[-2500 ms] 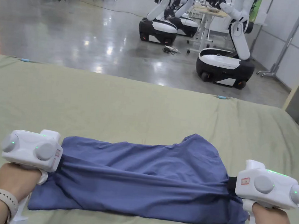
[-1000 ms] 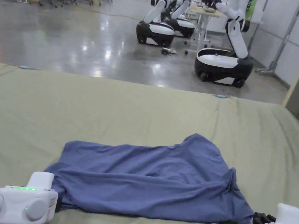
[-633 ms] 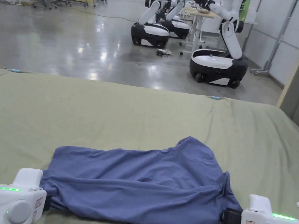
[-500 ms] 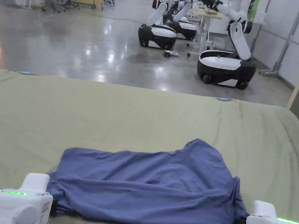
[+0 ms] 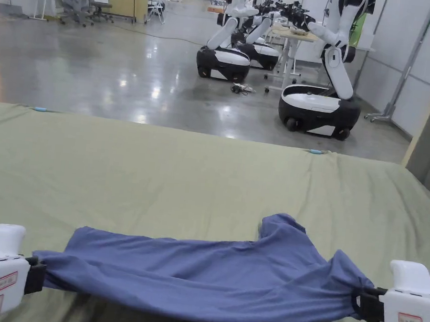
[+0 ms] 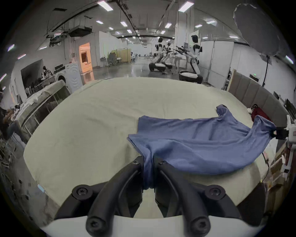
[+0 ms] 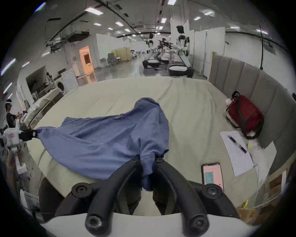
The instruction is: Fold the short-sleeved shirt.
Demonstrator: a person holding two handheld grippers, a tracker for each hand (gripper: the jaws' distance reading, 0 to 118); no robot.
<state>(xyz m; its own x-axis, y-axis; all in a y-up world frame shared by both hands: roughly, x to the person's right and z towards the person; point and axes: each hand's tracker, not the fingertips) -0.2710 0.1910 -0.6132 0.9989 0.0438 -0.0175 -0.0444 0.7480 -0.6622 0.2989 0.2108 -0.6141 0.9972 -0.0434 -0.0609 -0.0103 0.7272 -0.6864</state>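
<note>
The left hand-held gripper (image 6: 148, 162) and the right hand-held gripper (image 7: 148, 160) each pinch one end of the blue shirt (image 5: 206, 278), stretched between them above the green bed (image 5: 160, 172).

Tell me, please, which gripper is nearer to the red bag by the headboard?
Right. The right gripper holds the shirt on the bag's side of the bed; the left gripper holds the shirt's far end, across the bed.

Far side of bed (image 5: 160, 172): lying bare and wide.
Right side: red bag (image 7: 245, 115), paper (image 7: 235, 152), pen (image 7: 237, 143) and phone (image 7: 212, 174) are taking up room.
Middle: shirt (image 5: 206, 283) is hanging in the way.
</note>
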